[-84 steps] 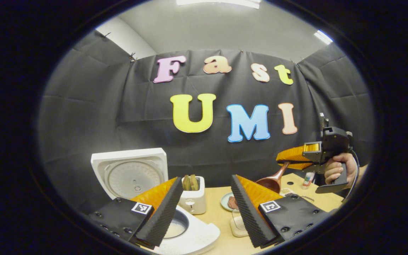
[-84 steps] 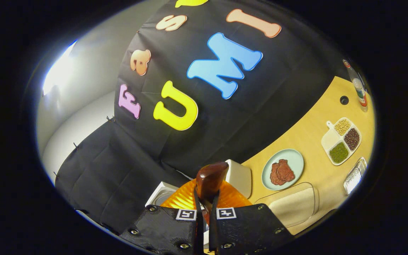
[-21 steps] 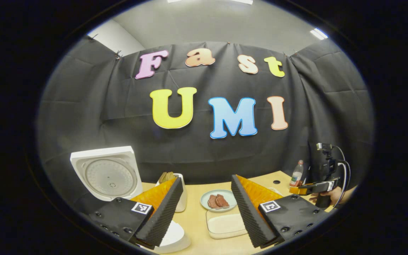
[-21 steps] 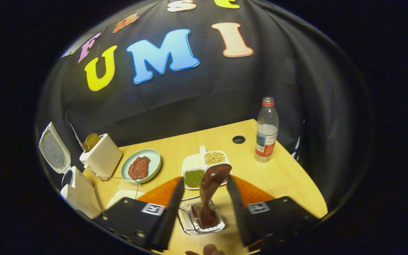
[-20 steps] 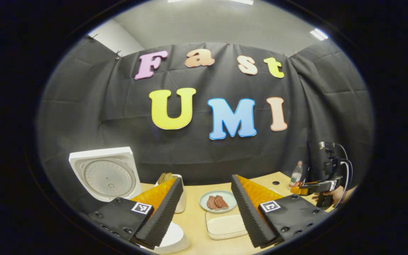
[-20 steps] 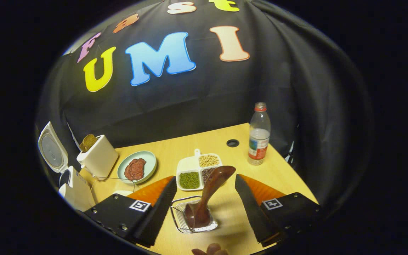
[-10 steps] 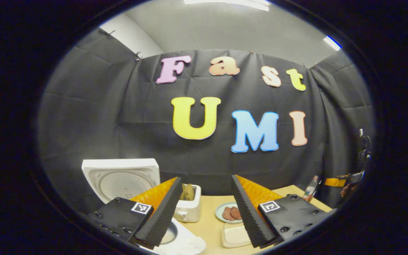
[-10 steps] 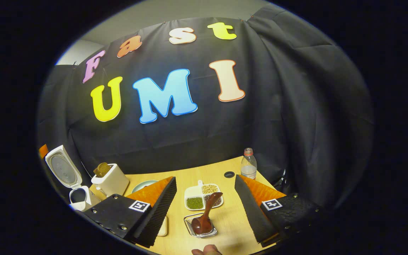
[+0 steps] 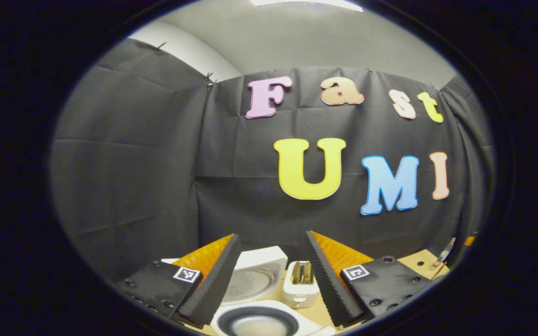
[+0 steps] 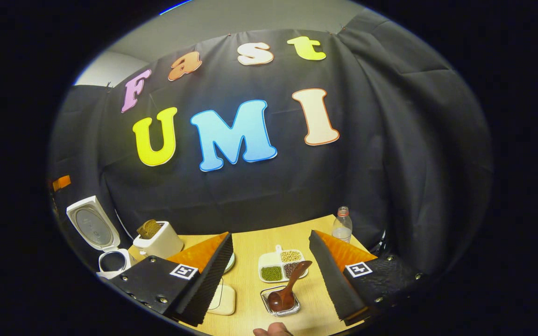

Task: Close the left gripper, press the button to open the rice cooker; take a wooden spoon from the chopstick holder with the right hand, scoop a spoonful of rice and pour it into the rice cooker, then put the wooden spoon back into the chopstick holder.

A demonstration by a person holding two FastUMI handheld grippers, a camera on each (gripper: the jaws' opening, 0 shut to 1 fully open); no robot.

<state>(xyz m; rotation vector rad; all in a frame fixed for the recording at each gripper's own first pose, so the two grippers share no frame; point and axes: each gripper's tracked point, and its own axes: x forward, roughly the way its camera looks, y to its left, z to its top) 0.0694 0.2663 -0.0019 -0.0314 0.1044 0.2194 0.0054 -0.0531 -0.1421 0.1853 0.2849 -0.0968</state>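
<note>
A: We start at the right gripper [image 10: 271, 275]. Its jaws stand wide apart and carry nothing. What lies between them?

B: In the right gripper view we see the wooden spoon [image 10: 290, 287] ahead of the fingers and below them, clear of both. Its bowl sits down in the chopstick holder [image 10: 280, 303], a small wire-sided tray on the table [image 10: 255, 242]. The handle leans up and away from us, toward the right, so the long axis runs from near-low to far-high.

A: We judge the return step complete. Where does the left gripper [image 9: 271, 270] stand?

B: It is released too, with nothing between the fingers. In the left gripper view the rice cooker [image 9: 257, 322] lies directly below and ahead, its pot open to us and the lid [image 9: 255, 277] raised behind it. A toaster [image 9: 300, 284] stands just beside the cooker, to its right.

A: So which gripper is nearer which object?

B: The right is nearer the spoon; the left is nearer the cooker. From the right gripper view the cooker [image 10: 105, 259] sits far to the left, well apart from the holder, with a divided dish of beans [image 10: 280, 266] and a bottle [image 10: 342, 226] beyond the spoon.

A: We cannot tell from here how much rice the pot holds. Any regrasp would need the jaws to close across the leaning handle.
</note>
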